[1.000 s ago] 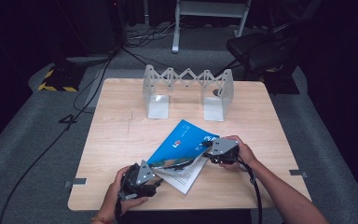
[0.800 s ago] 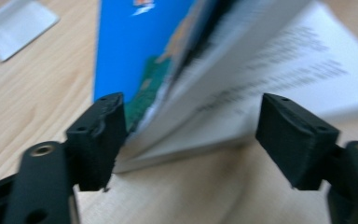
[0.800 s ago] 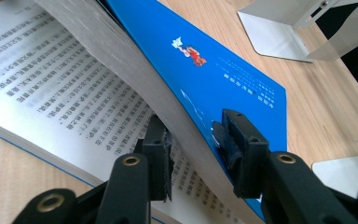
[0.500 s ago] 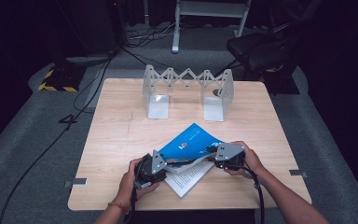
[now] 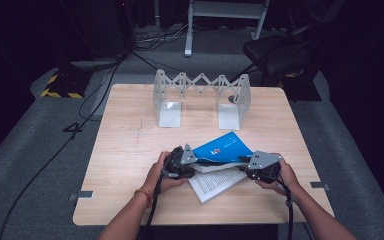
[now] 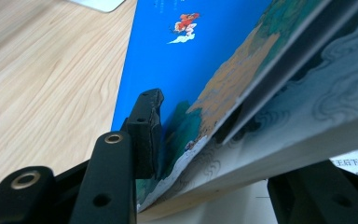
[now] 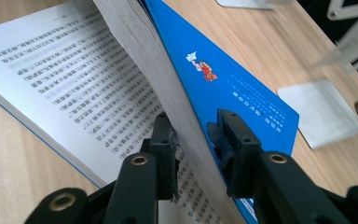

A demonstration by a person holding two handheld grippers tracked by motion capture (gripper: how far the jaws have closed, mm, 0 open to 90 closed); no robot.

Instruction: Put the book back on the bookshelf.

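Wooden table (image 5: 130,150): open book (image 5: 220,165) between grippers; left gripper (image 5: 182,162) and right gripper (image 5: 260,167) each clamping raised blue-covered half.

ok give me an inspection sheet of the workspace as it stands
surface: light wooden table, bare apart from the items below
job's things: blue-covered book lying open, cover side lifted over printed pages
clutter: grey folding book rack standing at the far edge
grippers: left gripper shut on the book's lifted part from one end; right gripper clamped on the cover and a sheaf of pages
cables: one trails from each gripper towards the person; more lie on the floor beyond the table
surroundings: grey carpet, dark room, chair behind
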